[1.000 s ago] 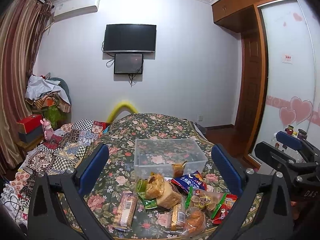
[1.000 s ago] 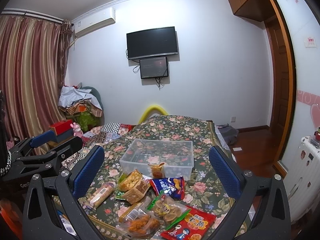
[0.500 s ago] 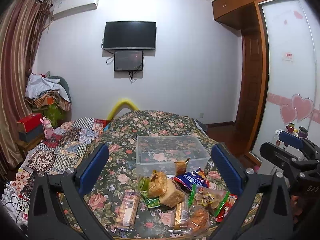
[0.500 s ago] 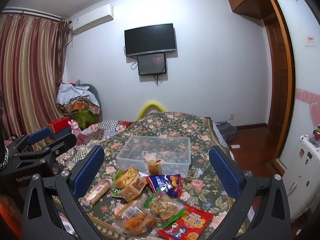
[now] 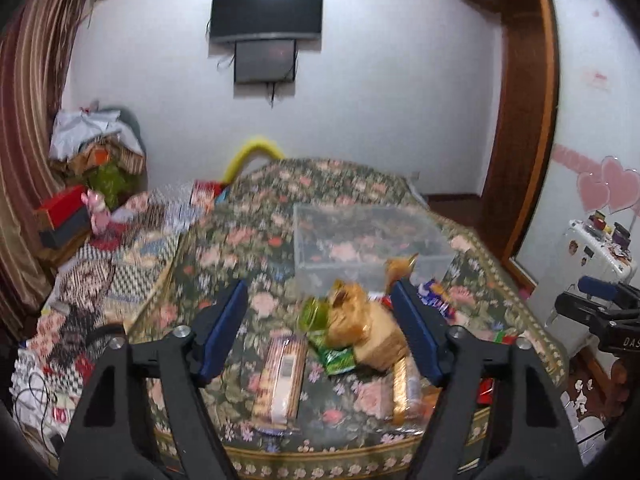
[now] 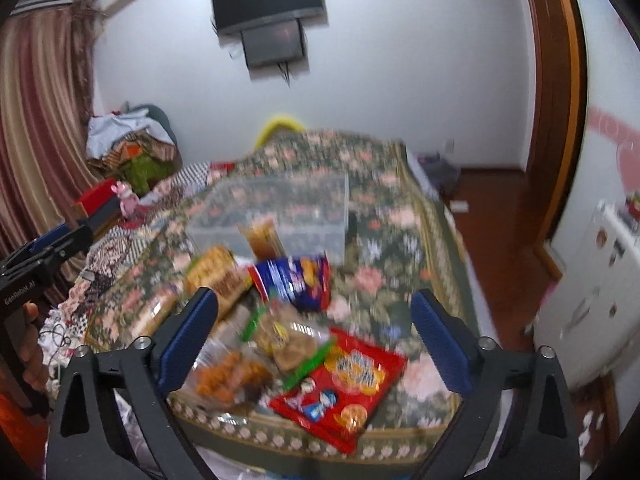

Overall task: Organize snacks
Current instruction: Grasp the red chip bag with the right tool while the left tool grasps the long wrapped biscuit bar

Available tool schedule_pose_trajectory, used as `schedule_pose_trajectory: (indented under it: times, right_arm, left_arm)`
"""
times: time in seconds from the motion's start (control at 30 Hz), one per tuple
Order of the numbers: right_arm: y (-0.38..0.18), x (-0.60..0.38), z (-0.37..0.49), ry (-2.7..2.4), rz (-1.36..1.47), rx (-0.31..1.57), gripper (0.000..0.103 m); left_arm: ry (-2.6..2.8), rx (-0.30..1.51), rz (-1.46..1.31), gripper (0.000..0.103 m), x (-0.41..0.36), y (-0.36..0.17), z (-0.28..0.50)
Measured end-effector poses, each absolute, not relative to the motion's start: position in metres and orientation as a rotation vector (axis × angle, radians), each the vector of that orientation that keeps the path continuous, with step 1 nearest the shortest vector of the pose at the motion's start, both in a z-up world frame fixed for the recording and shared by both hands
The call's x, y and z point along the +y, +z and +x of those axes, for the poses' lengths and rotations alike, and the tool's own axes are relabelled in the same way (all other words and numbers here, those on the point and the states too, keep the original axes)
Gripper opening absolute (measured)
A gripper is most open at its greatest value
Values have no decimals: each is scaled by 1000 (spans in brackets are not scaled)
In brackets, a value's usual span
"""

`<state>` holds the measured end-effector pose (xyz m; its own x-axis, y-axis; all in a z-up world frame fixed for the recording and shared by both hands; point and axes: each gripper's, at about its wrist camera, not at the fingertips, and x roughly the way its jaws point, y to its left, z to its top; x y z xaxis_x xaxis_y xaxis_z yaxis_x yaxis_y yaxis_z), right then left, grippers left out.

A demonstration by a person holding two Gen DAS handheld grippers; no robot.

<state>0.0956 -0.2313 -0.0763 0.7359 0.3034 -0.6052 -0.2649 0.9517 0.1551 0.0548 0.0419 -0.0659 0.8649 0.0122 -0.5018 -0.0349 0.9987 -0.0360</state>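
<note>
A pile of snacks lies at the near edge of the floral-clothed table [image 5: 240, 240]. Behind it stands a clear plastic box [image 5: 372, 240] [image 6: 276, 212]. My left gripper [image 5: 318, 292] hovers over a long biscuit pack [image 5: 280, 376] and wrapped bread [image 5: 360, 328]. Its jaws are closing and touch nothing. My right gripper [image 6: 314, 296] hangs above a cookie bag [image 6: 288, 340], a red bag [image 6: 344, 384], a blue bag [image 6: 296, 280] and an orange fried snack bag [image 6: 228, 376]. Its jaws are wide and closing slightly, apart from every packet.
Patterned blankets [image 5: 120, 264] and heaped clutter [image 5: 96, 148] fill the left side. A white appliance [image 6: 592, 300] stands right of the table, with wooden doors [image 5: 520, 120] behind. A hand [image 6: 32, 344] holds the left gripper's body at the right wrist view's left edge.
Both grippers have dropped toward the snack pile and tipped downward, so the packets look larger. The left jaws have narrowed a lot, the right jaws a little.
</note>
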Motion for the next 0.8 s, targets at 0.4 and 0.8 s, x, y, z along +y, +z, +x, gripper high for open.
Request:
schedule_pose_trajectory:
  times: [0.4,0.8]
  right_arm:
    - [-144,-243,113,249,98,927,95]
    - [-179,-241,124,244,150,1051,95]
  left_arm:
    - [3,804,-17,68,74,-149,89]
    - [12,931,-26,63,80,-198,120]
